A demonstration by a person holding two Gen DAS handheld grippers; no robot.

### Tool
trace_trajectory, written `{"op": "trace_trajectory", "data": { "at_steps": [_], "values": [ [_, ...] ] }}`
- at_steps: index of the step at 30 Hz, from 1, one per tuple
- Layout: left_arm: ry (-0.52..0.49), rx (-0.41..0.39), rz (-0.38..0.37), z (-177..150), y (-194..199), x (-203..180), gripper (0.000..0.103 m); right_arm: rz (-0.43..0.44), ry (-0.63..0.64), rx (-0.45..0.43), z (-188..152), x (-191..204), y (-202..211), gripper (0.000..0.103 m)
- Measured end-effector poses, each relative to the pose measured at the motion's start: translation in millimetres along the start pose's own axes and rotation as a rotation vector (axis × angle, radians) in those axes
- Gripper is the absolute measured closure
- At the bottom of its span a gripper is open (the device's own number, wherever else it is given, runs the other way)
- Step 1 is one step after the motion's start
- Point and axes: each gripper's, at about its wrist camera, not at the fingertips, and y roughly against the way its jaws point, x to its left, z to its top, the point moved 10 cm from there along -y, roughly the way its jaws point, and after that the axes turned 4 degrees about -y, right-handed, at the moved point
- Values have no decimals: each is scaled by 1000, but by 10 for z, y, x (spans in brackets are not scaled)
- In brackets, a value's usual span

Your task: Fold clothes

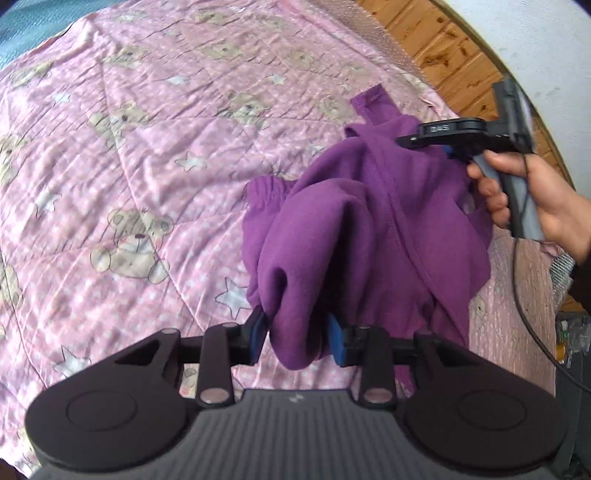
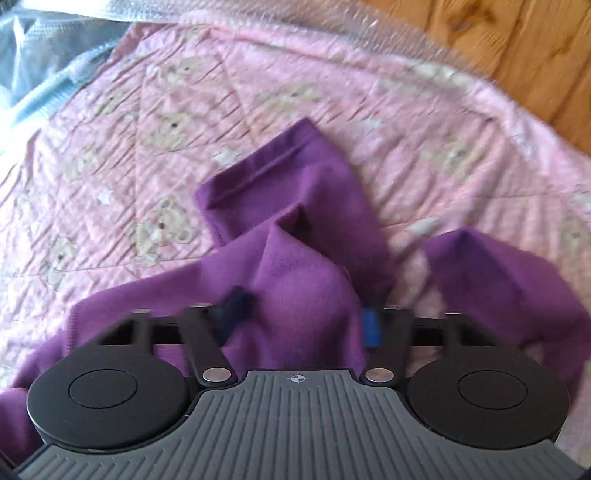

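Note:
A purple fleece garment (image 1: 369, 221) lies crumpled on a pink quilt with teddy bears (image 1: 129, 147). My left gripper (image 1: 297, 338) stands over the garment's near end. A thick fold of the cloth sits between its blue pads (image 1: 258, 332), which stand apart and do not pinch it. My right gripper (image 2: 301, 323), held by a hand (image 1: 546, 206), is at the garment's far right side in the left wrist view. In the right wrist view a bunched peak of the purple cloth (image 2: 295, 280) fills the gap between its pads. A hemmed leg or sleeve end (image 2: 266, 173) lies flat beyond.
The quilt covers the bed in both views. Wooden floorboards (image 2: 517, 48) show past the bed's far right edge, with a bubble-wrap strip (image 2: 258, 14) along it. A pale blue cover (image 2: 33, 74) lies at the far left. A cable (image 1: 524, 302) hangs from the right gripper.

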Motion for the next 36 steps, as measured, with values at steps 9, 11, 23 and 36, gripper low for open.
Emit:
{"op": "trace_trajectory", "data": {
  "at_steps": [9,11,23,36],
  "values": [
    [-76,-54,-62,367,228,205,62,17,-419,-492,-813,-939,2487,90],
    [-103,-54,-82,533,179,216,59,-79,-580,-411,-1519,-1423,2478,89],
    [-470,-33,-251,1623,-997,-1565,39,-500,-984,-172,-3388,-2023,2229,48],
    [-945,300,-181,991,-2388,-2836,71,-303,-741,-143,-2048,-1636,1217,21]
  ]
}}
